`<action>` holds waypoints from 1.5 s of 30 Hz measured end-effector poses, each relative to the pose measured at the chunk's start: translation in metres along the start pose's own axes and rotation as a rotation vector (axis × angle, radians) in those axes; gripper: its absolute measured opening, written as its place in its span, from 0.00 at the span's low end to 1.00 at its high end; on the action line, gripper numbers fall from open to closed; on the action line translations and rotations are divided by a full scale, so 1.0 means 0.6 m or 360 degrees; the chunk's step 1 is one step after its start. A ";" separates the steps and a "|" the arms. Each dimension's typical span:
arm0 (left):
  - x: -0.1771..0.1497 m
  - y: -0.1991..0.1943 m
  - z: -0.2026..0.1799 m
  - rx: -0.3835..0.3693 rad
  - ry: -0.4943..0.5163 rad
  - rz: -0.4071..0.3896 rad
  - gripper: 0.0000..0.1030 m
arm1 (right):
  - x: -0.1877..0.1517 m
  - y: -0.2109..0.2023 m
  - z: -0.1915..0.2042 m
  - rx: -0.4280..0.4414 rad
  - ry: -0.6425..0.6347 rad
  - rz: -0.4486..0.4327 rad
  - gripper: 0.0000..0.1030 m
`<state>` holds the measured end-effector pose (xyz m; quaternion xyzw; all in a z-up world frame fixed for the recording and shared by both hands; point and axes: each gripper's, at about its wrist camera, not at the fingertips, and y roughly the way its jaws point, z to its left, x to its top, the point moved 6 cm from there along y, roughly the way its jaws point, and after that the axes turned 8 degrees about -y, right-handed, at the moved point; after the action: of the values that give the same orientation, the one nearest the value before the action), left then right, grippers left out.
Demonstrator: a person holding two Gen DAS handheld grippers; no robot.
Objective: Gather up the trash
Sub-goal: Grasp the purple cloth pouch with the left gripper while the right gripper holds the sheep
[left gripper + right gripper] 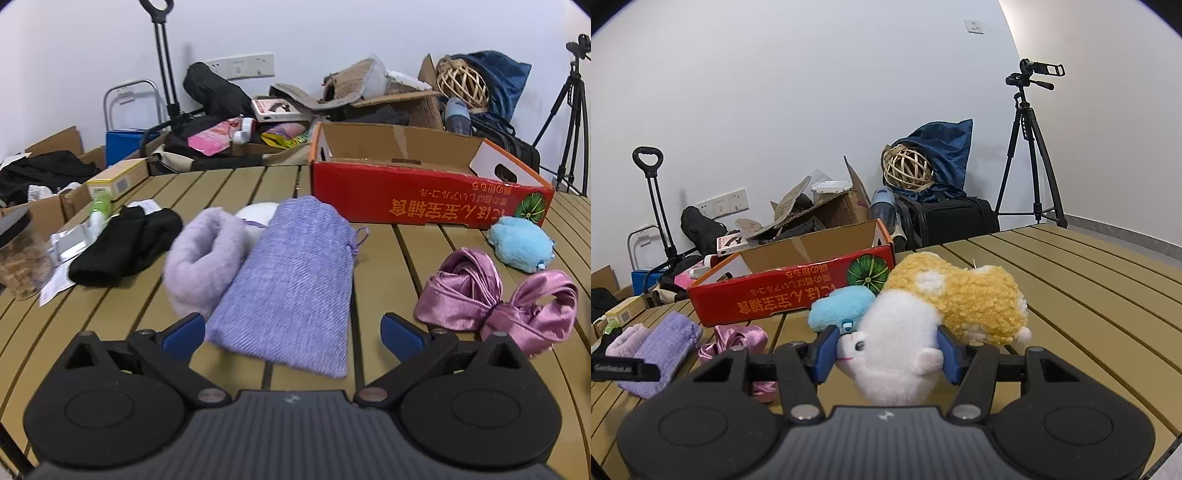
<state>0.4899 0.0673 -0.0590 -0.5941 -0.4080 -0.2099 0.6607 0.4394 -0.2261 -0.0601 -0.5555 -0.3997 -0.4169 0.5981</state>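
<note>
My right gripper [888, 352] is shut on a white and yellow plush toy [923, 317], its blue pads pressing the white head from both sides. The toy is held just in front of the red cardboard box [798, 291], whose top stands open. A blue plush [838, 306] lies beside the box. My left gripper [293, 332] hangs open over a purple knitted pouch [291, 280], with nothing between its fingers. A fuzzy lilac piece [203, 258] lies to the left of the pouch, and a pink satin bow [495, 299] to its right.
On the slatted table [388, 258] lie a black cloth [122, 247], a blue plush [521, 243] and a jar [18, 254] at the left edge. Behind the table stand cardboard boxes, bags, a trolley handle [652, 184], a suitcase [953, 221] and a tripod [1030, 155].
</note>
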 end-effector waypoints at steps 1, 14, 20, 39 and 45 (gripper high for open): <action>0.003 0.007 -0.002 0.0008 0.0002 0.0011 1.00 | 0.000 0.002 0.000 -0.0001 -0.0001 0.0000 0.53; 0.012 0.051 0.003 0.0037 -0.0134 0.0105 0.92 | 0.000 0.009 0.000 0.0009 0.0029 -0.0012 0.53; 0.003 0.053 0.013 0.0036 -0.0184 0.0134 0.70 | 0.001 0.004 -0.004 0.0019 0.0045 -0.0022 0.53; -0.014 -0.039 0.024 0.0004 -0.0187 -0.0020 0.21 | 0.019 -0.024 -0.017 0.0127 0.0134 -0.0062 0.54; -0.026 -0.081 0.019 -0.0029 -0.0191 -0.0043 0.21 | 0.024 -0.041 -0.021 0.0160 0.0119 -0.0081 0.54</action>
<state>0.4408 0.0649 -0.0420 -0.6061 -0.4528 -0.1865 0.6268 0.4212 -0.2405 -0.0390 -0.4985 -0.4115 -0.4317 0.6291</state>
